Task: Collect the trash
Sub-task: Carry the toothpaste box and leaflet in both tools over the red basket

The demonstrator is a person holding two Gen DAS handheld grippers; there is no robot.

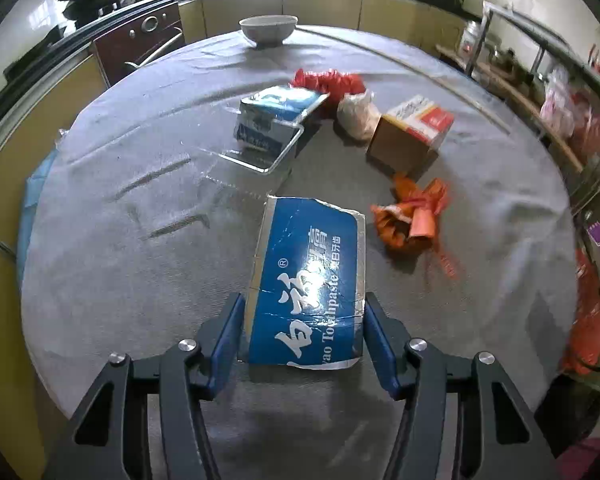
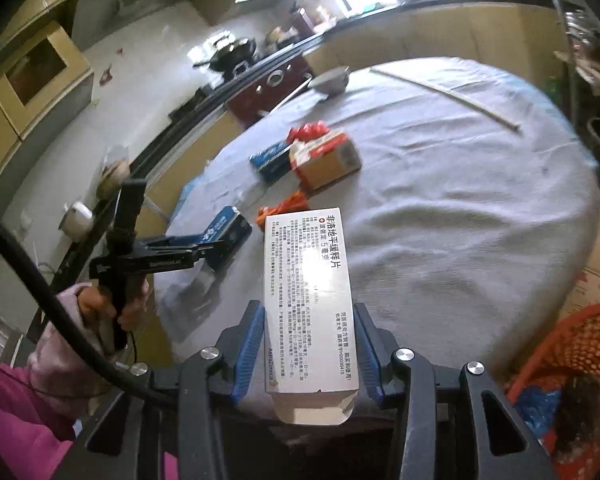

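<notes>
My left gripper (image 1: 304, 320) is shut on a blue toothpaste box (image 1: 308, 276), held just above the round grey table (image 1: 120, 160). My right gripper (image 2: 310, 344) is shut on a white medicine box (image 2: 308, 300), held above the table's near edge. In the right wrist view the left gripper (image 2: 220, 246) shows at the left with the blue toothpaste box (image 2: 228, 232). Other trash on the table: a blue-white carton (image 1: 272, 116), a brown-red box (image 1: 412, 132), a red bag (image 1: 328, 82), a pale bag (image 1: 356, 114) and an orange bag (image 1: 408, 216).
An orange mesh basket (image 2: 572, 368) with trash in it stands at the lower right, off the table. A grey bowl (image 1: 268, 30) sits at the table's far edge. A thin stick (image 2: 444, 94) lies on the far side. Kitchen counters, a stove and a shelf surround the table.
</notes>
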